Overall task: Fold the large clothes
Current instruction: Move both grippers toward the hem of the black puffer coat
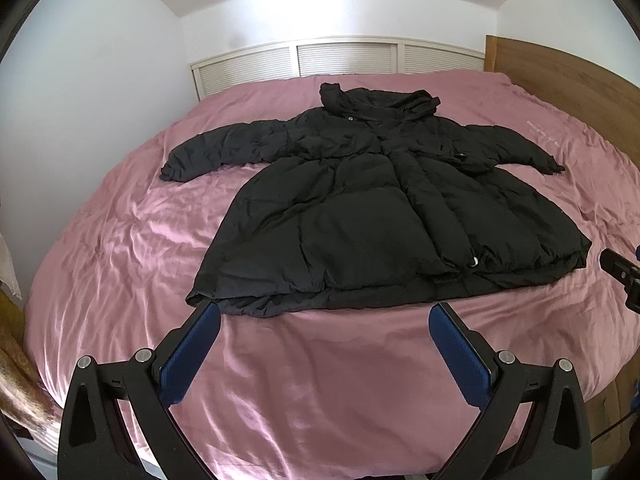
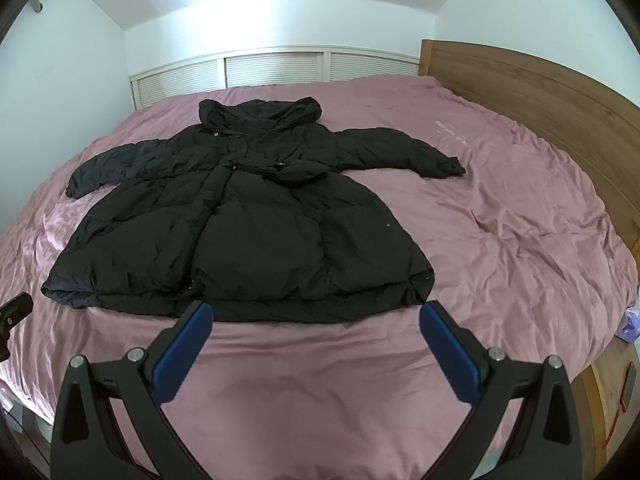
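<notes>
A black hooded puffer coat [image 1: 380, 208] lies flat and front up on a pink bed cover [image 1: 320, 380], sleeves spread out to both sides, hood at the far end. In the right wrist view the same coat [image 2: 240, 232] sits left of centre. My left gripper [image 1: 324, 320] hovers open just short of the coat's hem, near its left corner, holding nothing. My right gripper [image 2: 316, 314] is open too, just short of the hem near its right corner. A bit of the right gripper [image 1: 620, 272] shows at the edge of the left wrist view.
A wooden headboard [image 2: 540, 92] runs along the right side of the bed. White louvred panels [image 2: 272, 68] line the far wall. The pink cover [image 2: 500, 240] is rumpled to the right of the coat. A small purple item [image 2: 630, 324] lies by the bed's right edge.
</notes>
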### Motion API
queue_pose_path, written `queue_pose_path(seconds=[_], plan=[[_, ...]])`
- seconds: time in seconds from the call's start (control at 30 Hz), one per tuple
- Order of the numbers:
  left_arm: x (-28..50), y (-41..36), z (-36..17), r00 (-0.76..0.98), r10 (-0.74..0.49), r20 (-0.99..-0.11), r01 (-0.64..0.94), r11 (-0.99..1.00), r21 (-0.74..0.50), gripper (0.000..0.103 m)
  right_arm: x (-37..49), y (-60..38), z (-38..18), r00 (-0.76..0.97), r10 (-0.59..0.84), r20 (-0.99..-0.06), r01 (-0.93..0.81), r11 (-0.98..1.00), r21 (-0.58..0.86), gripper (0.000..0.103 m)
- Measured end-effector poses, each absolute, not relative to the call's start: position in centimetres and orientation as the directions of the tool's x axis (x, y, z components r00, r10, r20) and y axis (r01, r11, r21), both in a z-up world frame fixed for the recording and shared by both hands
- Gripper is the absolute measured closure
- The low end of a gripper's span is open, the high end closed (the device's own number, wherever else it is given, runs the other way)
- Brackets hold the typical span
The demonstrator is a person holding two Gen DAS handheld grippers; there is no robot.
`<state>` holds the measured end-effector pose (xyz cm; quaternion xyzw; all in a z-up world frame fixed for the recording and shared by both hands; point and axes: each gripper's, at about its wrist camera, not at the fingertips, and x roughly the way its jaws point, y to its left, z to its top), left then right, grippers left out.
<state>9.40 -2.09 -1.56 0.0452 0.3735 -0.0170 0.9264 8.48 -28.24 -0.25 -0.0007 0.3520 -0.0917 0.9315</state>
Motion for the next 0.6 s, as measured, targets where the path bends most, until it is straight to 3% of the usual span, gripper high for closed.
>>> queue_pose_path(seconds=[0.6], plan=[[11.5,-1.8,-2.8,0.688,-0.036,-0.724,0.097,0.994,0.043,0.001,11.0,-28.5,-1.5,0.712,-0.181,-0.678,0.166,0.982,-0.088,0.0]])
